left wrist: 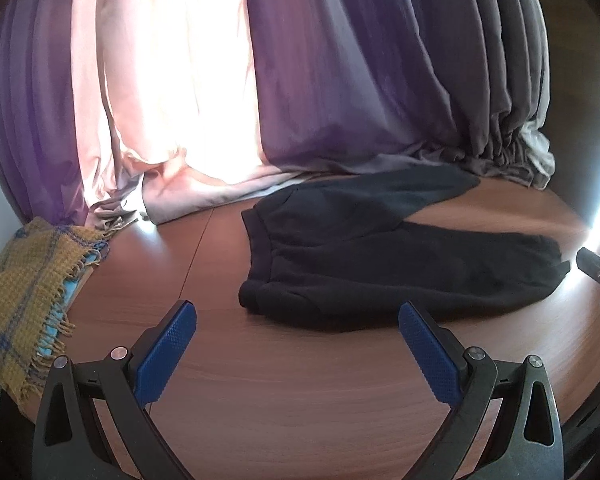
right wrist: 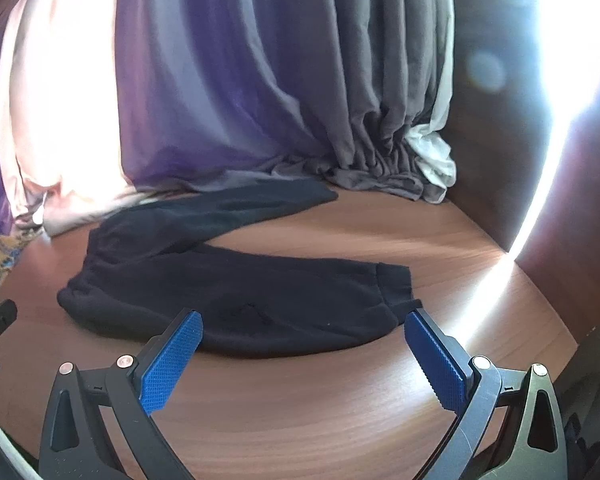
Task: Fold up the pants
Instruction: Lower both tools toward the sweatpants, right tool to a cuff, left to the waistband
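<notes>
My left hand-held gripper (left wrist: 297, 314) hangs low over the bench (left wrist: 300, 400), its two blue-padded fingers (left wrist: 166, 354) spread wide with nothing between them. It points forward along the wood toward the waistband end of the pants (left wrist: 380, 264), just short of the fabric and not touching it. At the right edge of this view I can see a black part of the other tool (left wrist: 598, 276), near the cuff of the closer leg.

My right hand-held gripper (right wrist: 303, 320) sits in much the same pose: low, level, fingers (right wrist: 172, 360) wide apart and holding nothing. Its tips frame the near edge of the closer pant leg, the right tip just beside the ribbed cuff (right wrist: 396, 288). I cannot tell whether either tip actually brushes the cloth.

The dark pants lie flat on the brown wood-grain bench, waistband to my left, legs running right and splayed in a V. The farther leg (right wrist: 236, 208) angles back toward the curtains (right wrist: 220, 80), which hang purple and grey behind and bunch on the bench surface; its far end reaches the pooled fabric. A bright pink, sunlit curtain panel (left wrist: 168, 80) stands further left. At the bench's left end lies a mustard-yellow woven scarf (left wrist: 24, 300) with blue stripes and fringe, well apart from the pants. A dark wooden side panel (right wrist: 496, 140) closes off the right.
</notes>
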Action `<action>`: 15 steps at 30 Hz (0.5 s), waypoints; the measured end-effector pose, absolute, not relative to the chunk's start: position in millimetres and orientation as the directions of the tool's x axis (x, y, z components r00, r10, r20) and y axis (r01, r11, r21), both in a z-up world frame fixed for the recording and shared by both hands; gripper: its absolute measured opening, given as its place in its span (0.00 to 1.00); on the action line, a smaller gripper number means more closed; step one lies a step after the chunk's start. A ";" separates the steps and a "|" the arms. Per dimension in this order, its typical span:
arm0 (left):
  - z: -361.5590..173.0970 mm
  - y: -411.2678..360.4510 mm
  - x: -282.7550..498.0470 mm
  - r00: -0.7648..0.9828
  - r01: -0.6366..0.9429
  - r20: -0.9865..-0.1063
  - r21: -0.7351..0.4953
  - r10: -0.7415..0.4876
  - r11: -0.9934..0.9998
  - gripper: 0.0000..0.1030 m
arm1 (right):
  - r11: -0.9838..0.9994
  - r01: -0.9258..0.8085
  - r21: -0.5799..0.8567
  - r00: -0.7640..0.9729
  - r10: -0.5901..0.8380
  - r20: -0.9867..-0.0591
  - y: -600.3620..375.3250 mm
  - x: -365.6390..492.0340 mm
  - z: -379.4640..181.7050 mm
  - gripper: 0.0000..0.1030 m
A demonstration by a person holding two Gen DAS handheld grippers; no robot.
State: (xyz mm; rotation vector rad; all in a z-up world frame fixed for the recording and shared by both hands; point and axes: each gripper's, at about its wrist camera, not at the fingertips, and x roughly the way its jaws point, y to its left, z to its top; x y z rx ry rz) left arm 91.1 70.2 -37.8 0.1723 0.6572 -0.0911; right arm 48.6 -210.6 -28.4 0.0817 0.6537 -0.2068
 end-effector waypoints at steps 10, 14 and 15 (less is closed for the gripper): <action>-65.3 69.4 120.7 0.737 0.075 -0.675 0.070 -0.008 0.995 1.00 | 0.972 0.230 0.043 0.707 -0.137 -0.694 -224.8 81.5 -64.1 0.99; -77.6 64.7 133.3 0.715 0.031 -0.699 0.047 0.011 0.998 1.00 | 0.960 0.274 0.057 0.681 -0.152 -0.717 -234.0 89.1 -80.8 0.99; -80.1 63.2 135.5 0.712 0.028 -0.703 0.050 0.015 0.998 1.00 | 0.957 0.285 0.061 0.674 -0.155 -0.723 -236.2 90.9 -85.1 0.99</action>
